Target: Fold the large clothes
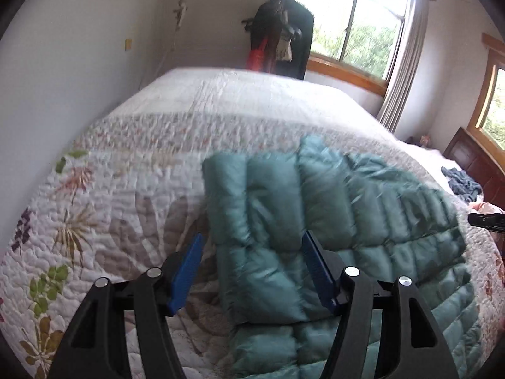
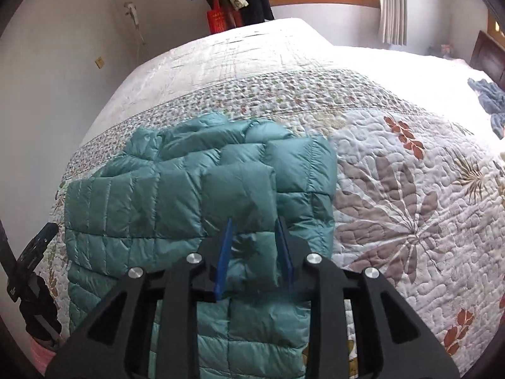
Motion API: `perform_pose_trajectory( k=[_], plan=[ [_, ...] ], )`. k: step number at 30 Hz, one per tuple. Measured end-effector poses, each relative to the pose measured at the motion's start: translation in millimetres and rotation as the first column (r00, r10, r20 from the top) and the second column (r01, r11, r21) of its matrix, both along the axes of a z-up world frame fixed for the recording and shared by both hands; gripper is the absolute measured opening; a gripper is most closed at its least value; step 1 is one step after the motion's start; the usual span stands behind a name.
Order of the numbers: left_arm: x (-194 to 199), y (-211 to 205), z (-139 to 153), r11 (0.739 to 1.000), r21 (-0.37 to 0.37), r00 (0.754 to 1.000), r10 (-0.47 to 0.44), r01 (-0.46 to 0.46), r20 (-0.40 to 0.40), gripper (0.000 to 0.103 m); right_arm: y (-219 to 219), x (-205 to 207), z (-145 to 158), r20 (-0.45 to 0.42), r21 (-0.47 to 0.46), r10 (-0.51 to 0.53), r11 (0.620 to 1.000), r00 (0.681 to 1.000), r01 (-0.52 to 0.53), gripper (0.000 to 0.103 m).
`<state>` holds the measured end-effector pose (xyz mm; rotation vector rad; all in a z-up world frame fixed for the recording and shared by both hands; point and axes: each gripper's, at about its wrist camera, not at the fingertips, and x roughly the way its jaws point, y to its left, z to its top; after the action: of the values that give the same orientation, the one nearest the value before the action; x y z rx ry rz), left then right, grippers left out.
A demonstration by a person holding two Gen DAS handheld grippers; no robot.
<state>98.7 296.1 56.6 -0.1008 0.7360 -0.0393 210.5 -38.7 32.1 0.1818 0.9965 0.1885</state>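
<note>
A teal quilted puffer jacket (image 1: pixel 331 208) lies partly folded on the floral quilt of a bed (image 1: pixel 132 195). My left gripper (image 1: pixel 252 237) hangs open over the jacket's left edge, its blue pads (image 1: pixel 189 268) wide apart and one on each side of a folded panel. In the right wrist view, my right gripper (image 2: pixel 254 221) is shut on a bunched fold of the jacket (image 2: pixel 176 199) near its right side, with fabric puckered between the fingers. The left tool's body (image 2: pixel 31 259) shows at that view's left edge. A dark part of the right tool (image 1: pixel 486 219) shows at the left view's right edge.
A crumpled blue garment (image 2: pixel 489 98) lies on the bed near the dark wooden headboard (image 1: pixel 473 161). Beyond the bed's far corner stands a coat rack with dark clothes and a red bag (image 1: pixel 277 41), next to a window (image 1: pixel 353 25). A wall runs along the bed's left side.
</note>
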Motion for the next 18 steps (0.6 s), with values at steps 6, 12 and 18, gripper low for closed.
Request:
perform_pose_trajectory(
  k=[6, 12, 18],
  plan=[
    [21.8, -42.3, -10.5, 0.995, 0.058, 0.996, -0.084, 0.086, -0.039, 0.067, 20.9, 26.7, -22.3, -0.042, -0.003, 0.034, 0.999, 0.999, -0.034, 0.028],
    [51.7, -37.1, -47.8, 0.996, 0.069, 0.988, -0.045, 0.056, -0.149, 0.068, 22.0, 39.8, -59.0, -0.11, 0.001, 0.024, 1.0, 0.994, -0.024, 0.026],
    [37.6, -26.4, -34.4, 0.998, 0.03, 0.988, -0.049, 0.054, -0.149, 0.067, 17.3, 23.5, -47.3, -0.071, 0.054, 0.055, 0.997, 0.996, -0.051, 0.029]
  ],
)
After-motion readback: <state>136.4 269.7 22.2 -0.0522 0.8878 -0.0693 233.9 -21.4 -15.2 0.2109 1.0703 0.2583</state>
